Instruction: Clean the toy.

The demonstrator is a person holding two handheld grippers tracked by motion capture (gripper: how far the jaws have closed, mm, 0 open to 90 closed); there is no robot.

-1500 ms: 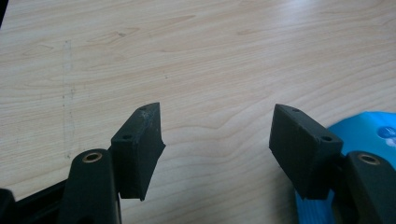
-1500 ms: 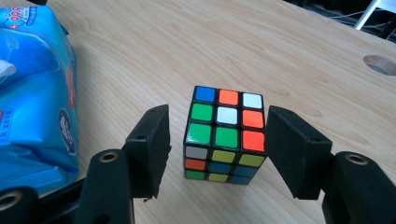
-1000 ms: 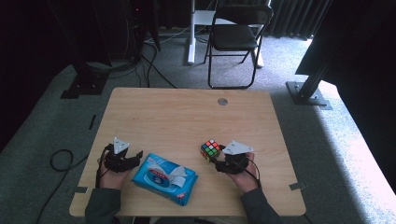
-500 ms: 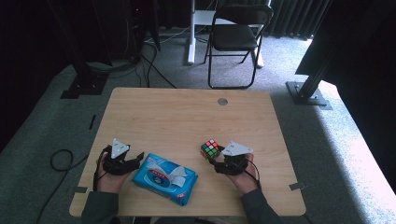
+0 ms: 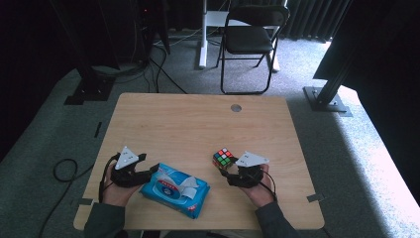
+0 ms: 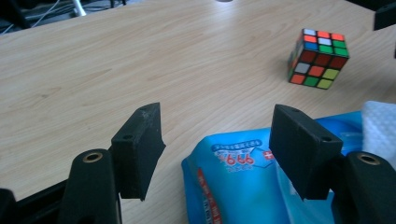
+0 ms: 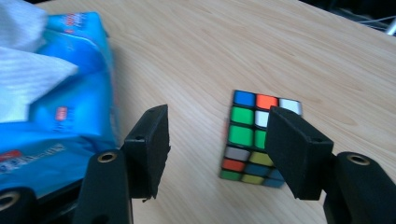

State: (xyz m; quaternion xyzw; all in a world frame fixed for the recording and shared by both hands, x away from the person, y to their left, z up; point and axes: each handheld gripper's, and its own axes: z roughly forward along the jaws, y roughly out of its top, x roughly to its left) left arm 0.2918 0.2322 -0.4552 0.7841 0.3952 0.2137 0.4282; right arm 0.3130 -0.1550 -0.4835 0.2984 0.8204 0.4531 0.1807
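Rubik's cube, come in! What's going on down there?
Both hand-held grippers open, left, right. Rubik's cube untouched beside right jaw. Wipes pack beside left; nothing blocking.

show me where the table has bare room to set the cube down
The far half of the table is bare up to the grommet. The near edge is crowded: wipes pack, cube and both claws.

In your left gripper view, the wipes pack (image 6: 233, 186) runs off the bottom edge, and one black pad covers part of it. In your right gripper view, a pad hides the puzzle cube's (image 7: 245, 135) right side. The pack's print is too blurred to read.
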